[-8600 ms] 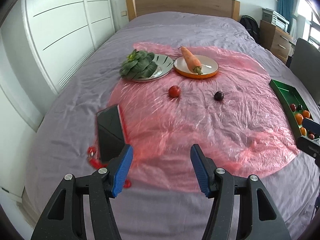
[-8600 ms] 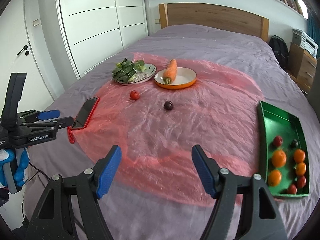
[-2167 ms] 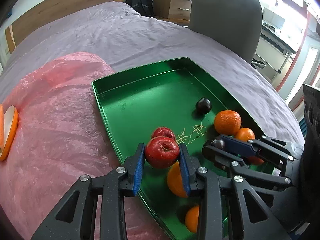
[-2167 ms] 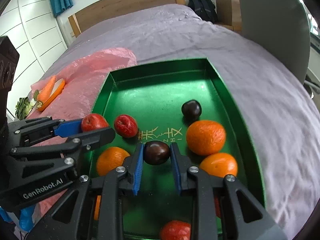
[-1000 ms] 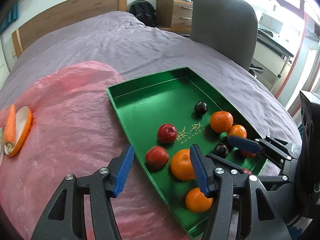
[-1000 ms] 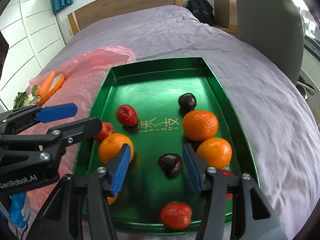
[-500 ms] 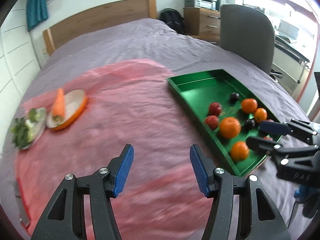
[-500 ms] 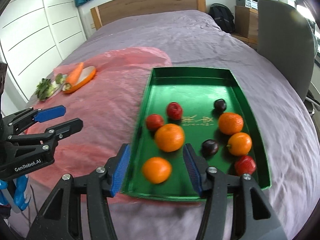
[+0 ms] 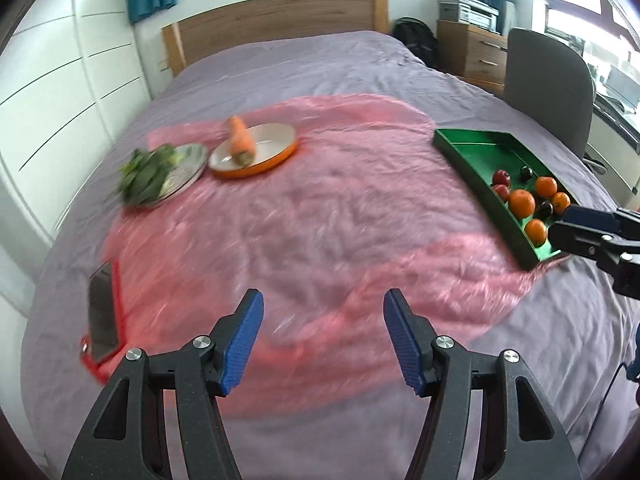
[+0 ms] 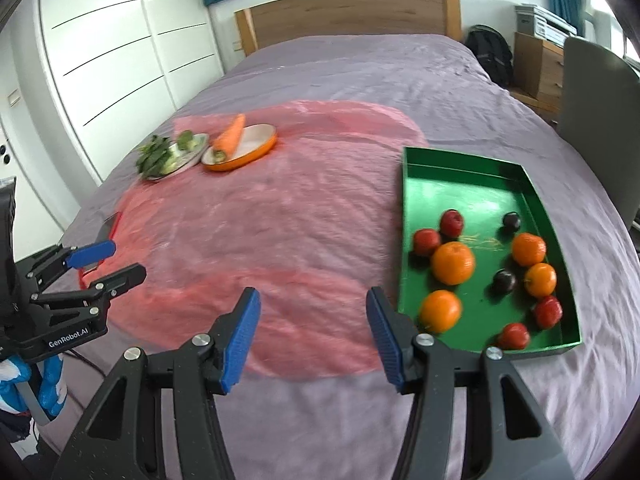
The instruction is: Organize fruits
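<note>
At the bottom of each view, the left claw (image 9: 323, 338) and right claw (image 10: 311, 333) gape apart, holding nothing. Right of frame, fruit (image 10: 452, 262) fills the green tray (image 10: 478, 170); farther back, upper left, a blurred carrot (image 10: 229, 138), probably on its dish (image 10: 256, 145).

Green tray (image 10: 416, 184) holds orange, red and dark fruit; pink sheet (image 10: 280, 216) on purple bedspread (image 10: 360, 68).

I held my black left gripper with blue pads (image 9: 323, 334) and matching right gripper (image 10: 311, 334) spread wide, gripping nothing.
</note>
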The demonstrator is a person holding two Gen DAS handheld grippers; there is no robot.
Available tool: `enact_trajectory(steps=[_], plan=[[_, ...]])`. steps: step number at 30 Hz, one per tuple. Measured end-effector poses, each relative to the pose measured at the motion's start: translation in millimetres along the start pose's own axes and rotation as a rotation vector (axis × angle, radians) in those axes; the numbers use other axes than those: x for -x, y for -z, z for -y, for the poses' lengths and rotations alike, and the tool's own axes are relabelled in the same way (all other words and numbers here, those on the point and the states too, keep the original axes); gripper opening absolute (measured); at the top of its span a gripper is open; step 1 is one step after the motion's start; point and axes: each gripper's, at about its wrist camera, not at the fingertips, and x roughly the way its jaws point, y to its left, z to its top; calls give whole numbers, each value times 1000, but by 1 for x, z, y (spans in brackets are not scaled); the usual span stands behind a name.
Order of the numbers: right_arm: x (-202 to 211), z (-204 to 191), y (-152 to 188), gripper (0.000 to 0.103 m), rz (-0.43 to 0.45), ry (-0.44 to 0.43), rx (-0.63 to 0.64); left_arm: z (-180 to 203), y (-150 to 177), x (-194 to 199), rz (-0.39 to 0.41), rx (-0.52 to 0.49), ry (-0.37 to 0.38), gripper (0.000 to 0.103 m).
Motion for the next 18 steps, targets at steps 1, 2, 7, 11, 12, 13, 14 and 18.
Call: enact_trajectory(steps=[1,2,7,11,12,13,14,18], plan=[[2,-4,1,103,2,0,2,-5,4,4,-1,11,-4,57],[5,-12,3,103,8,2,4,-11,8,9,1,26,-9,57],[16,-36,12,103,36,22,7,-36,25,32,30,73,-55,57],[26,-55,18,103,57,35,26,-58,37,50,62,118,-87,57],[29,-59,19,103,61,39,33,-63,39,53,65,129,-92,57],[31,-63,20,103,66,44,38,-68,41,57,69,143,-97,57],[34,-66,21,103,71,50,43,-73,44,61,74,156,-103,57],[42,-77,27,103,89,85,56,-88,54,74,100,197,-127,59]])
